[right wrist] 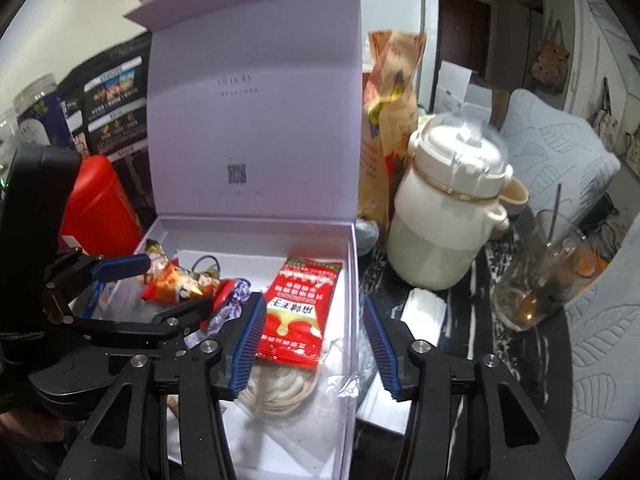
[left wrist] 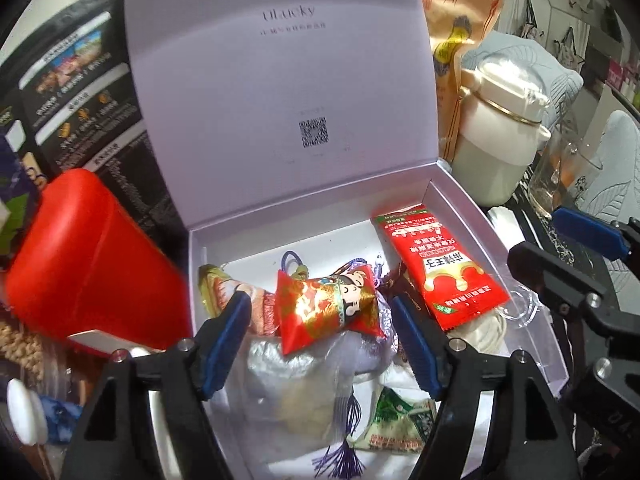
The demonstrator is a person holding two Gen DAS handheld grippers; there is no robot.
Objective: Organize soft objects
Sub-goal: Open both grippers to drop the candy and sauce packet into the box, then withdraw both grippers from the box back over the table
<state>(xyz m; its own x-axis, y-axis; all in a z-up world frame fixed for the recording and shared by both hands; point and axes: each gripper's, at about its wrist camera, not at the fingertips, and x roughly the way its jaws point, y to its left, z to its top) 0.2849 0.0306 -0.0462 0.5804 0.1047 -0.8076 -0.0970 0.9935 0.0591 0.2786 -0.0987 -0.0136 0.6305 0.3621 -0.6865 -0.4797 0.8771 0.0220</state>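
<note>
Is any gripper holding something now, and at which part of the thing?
Nothing is held. The left gripper is open around the red and gold pouch in the box, pads clear of it. The right gripper is open, gripping nothing.

In your left wrist view the gift box [left wrist: 460, 196] sits at centre with its lid [left wrist: 280, 80] standing up at twelve o'clock. Inside it, the sauce packet [left wrist: 436, 264] lies at two o'clock of the figure-printed sachet [left wrist: 332, 304], and the tassel [left wrist: 344, 436] lies at six o'clock. Outside the box, the canister [left wrist: 88, 256] stands at nine o'clock and the lidded jug [left wrist: 500, 136] at two o'clock, with the snack bag [left wrist: 456, 40] behind the jug.
</note>
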